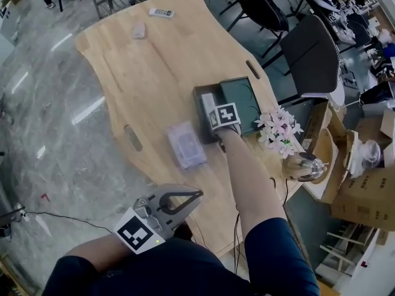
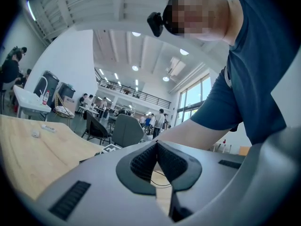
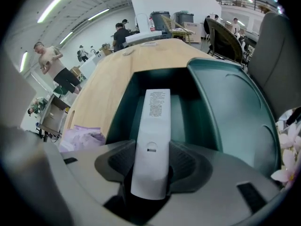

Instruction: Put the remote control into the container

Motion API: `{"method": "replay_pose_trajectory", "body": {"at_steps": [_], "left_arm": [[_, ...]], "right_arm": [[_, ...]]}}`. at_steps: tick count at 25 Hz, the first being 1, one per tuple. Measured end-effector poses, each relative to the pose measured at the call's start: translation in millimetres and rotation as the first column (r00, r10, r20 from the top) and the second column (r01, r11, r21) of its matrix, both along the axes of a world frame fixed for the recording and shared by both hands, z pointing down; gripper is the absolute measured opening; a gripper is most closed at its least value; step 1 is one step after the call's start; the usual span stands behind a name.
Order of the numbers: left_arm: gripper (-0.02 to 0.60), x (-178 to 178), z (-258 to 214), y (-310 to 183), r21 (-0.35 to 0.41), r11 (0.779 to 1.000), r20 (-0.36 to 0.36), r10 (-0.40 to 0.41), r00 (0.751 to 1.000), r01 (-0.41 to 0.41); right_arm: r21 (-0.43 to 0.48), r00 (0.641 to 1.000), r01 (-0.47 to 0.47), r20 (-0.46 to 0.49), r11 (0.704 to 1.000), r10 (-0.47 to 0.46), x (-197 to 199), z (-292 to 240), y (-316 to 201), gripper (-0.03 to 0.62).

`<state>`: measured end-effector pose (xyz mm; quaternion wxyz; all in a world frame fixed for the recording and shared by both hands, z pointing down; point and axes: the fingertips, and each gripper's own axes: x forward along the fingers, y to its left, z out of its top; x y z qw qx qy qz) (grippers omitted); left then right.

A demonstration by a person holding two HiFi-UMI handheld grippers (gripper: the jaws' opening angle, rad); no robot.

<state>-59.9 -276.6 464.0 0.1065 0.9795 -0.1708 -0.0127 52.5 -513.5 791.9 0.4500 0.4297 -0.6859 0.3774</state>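
My right gripper (image 3: 149, 166) has its ribbed dark fingers (image 3: 184, 161) clamped on the near end of the remote control (image 3: 153, 135). The remote is a slim white plastic bar with a printed label on its back, and it reaches out over the open well of the container (image 3: 123, 105). I cannot tell whether its far tip touches the bottom. The container is a dark green, smooth-walled rectangular box, and its rounded lid (image 3: 230, 112) is swung open to the right.

From the head view, that box (image 1: 199, 91) stands near the right edge of the bench (image 1: 142, 66). The bench is a pale wood slab with a curving outline and oval slots cut through it. A translucent lilac packet (image 1: 185, 145) lies just left of the box. Pink-and-white flowers (image 1: 279, 127) stand in a clear glass vase (image 1: 305, 165) to its right. A second remote (image 1: 161, 12) lies at the far end.

My left gripper (image 1: 197, 194) is held low at the near edge, well apart from the box. Its textured fingers (image 2: 141, 161) are pressed together on nothing.

The floor (image 1: 43, 103) is glossy grey stone. Dark chairs (image 1: 311, 54) and cardboard boxes (image 1: 364, 190) crowd the right side.
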Motion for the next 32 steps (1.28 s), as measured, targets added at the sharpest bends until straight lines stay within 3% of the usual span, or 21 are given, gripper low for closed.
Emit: {"method": "replay_pose_trajectory", "body": {"at_steps": [8, 12, 16, 19, 23, 27, 32], "left_arm": [[0.031, -7.3, 9.5, 6.2, -0.016, 1.0, 0.003, -0.012, 1.0, 0.012], [0.031, -7.1, 7.2, 17.9, -0.045, 0.999, 0.007, -0.001, 1.0, 0.001], [0.031, -7.1, 3.5, 33.3, -0.091, 0.996, 0.011, -0.001, 1.0, 0.002], [0.032, -3.6, -2.4, 48.9, -0.104, 0.994, 0.019, 0.02, 1.0, -0.018], [0.031, 10.8, -11.0, 72.6, -0.091, 0.994, 0.023, 0.057, 0.998, -0.055], [0.031, 33.1, -21.0, 105.5, -0.067, 0.993, 0.035, 0.096, 0.995, -0.094], [0.031, 61.0, -35.3, 146.0, 0.0, 0.992, 0.017, 0.126, 0.992, -0.126]], "right_arm": [[-0.015, 0.999, 0.002, -0.04, 1.0, -0.003, -2.5, 4.0, 1.1, 0.232], [0.103, 0.999, -0.035, 0.004, 0.994, 0.035, -4.8, -17.0, 0.7, 0.25], [0.259, 0.99, -0.086, 0.133, 0.962, 0.052, -15.0, -66.3, 21.6, 0.25], [0.347, 0.976, -0.107, 0.215, 0.932, 0.032, -20.7, -107.5, 59.1, 0.25], [0.428, 0.974, -0.075, 0.227, 0.901, -0.027, -21.2, -148.0, 129.6, 0.249], [0.49, 0.97, -0.098, 0.241, 0.866, -0.026, -7.3, -181.0, 210.4, 0.249], [0.591, 0.969, -0.119, 0.243, 0.798, -0.036, 11.0, -225.7, 294.9, 0.247]]}}
